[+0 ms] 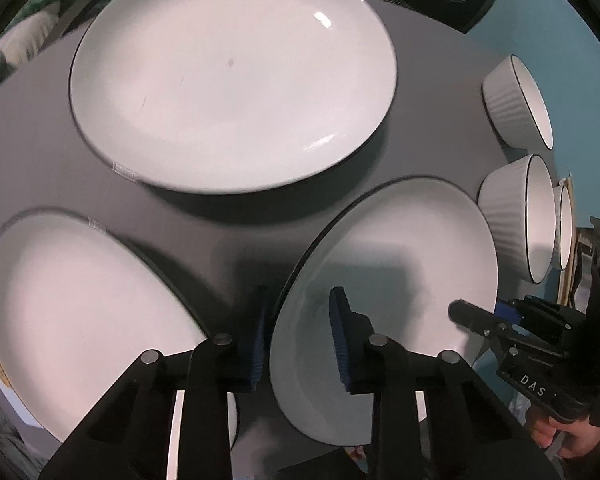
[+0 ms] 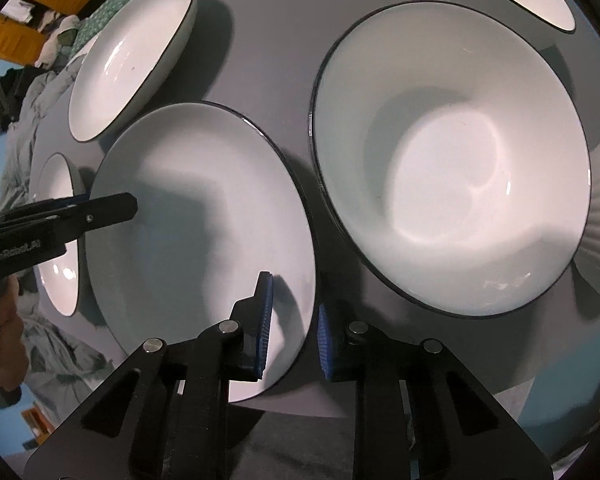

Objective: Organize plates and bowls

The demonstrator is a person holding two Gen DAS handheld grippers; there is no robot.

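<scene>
Left wrist view: left gripper (image 1: 298, 330) straddles a white, dark-rimmed plate's (image 1: 400, 264) rim at the table's (image 1: 32, 152) near edge; right gripper (image 2: 294, 322) straddles the opposite rim, neither visibly pinching.

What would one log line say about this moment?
left gripper: open, astride left rim of nearest plate | right gripper: open, astride its right rim | bowls: untouched
</scene>
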